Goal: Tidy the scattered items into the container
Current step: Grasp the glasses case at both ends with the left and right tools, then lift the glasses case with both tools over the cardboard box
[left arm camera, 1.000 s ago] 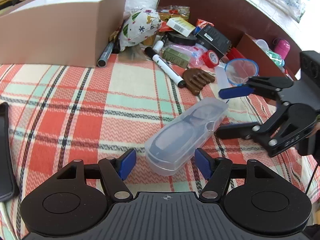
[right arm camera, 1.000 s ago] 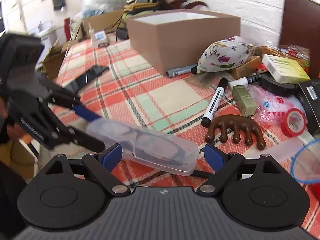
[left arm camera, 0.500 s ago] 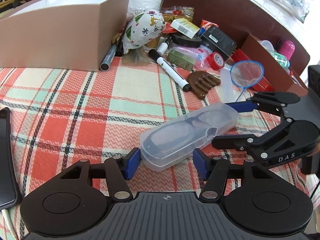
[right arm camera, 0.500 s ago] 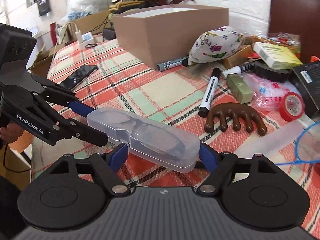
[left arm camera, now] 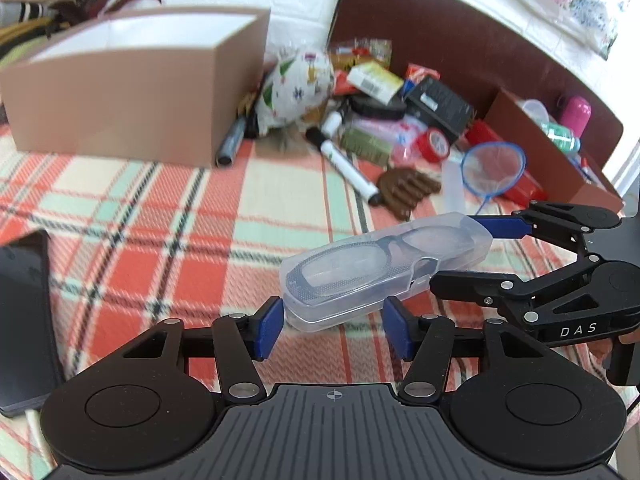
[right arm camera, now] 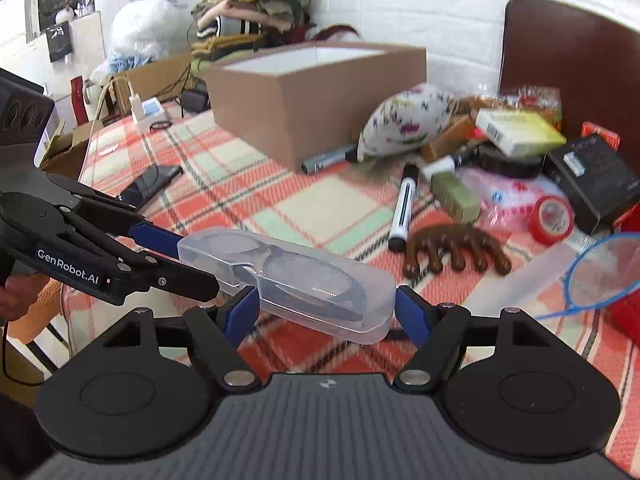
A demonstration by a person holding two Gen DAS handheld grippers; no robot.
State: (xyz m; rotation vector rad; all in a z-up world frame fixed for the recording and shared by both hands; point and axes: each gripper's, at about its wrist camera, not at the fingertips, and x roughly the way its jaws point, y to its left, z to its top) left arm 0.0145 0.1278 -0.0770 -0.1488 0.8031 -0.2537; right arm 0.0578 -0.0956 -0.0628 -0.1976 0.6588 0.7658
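A clear plastic glasses case (left arm camera: 384, 264) with dark glasses inside hangs just above the plaid cloth, carried between both grippers. My left gripper (left arm camera: 334, 328) has the case's near end between its blue pads; its jaws are closing and the pads touch the case's sides. In the right wrist view, the left gripper (right arm camera: 192, 256) reaches in from the left, and my right gripper (right arm camera: 326, 314) clamps the other end of the case (right arm camera: 304, 280). The brown cardboard box (left arm camera: 132, 120), open at the top, stands at the back left.
Clutter lies behind the case: a white marker (left arm camera: 348, 172), a brown wooden massager (left arm camera: 404, 192), red tape (left arm camera: 436, 144), a blue net (left arm camera: 492, 168), a patterned pouch (left arm camera: 296, 84). A dark phone (left arm camera: 24, 320) lies at the left edge. A second open box (left arm camera: 540, 160) sits on the right.
Both grippers have narrowed onto the ends of the glasses case. The case lay flat on the cloth before; it now sits slightly raised and tilted between them.
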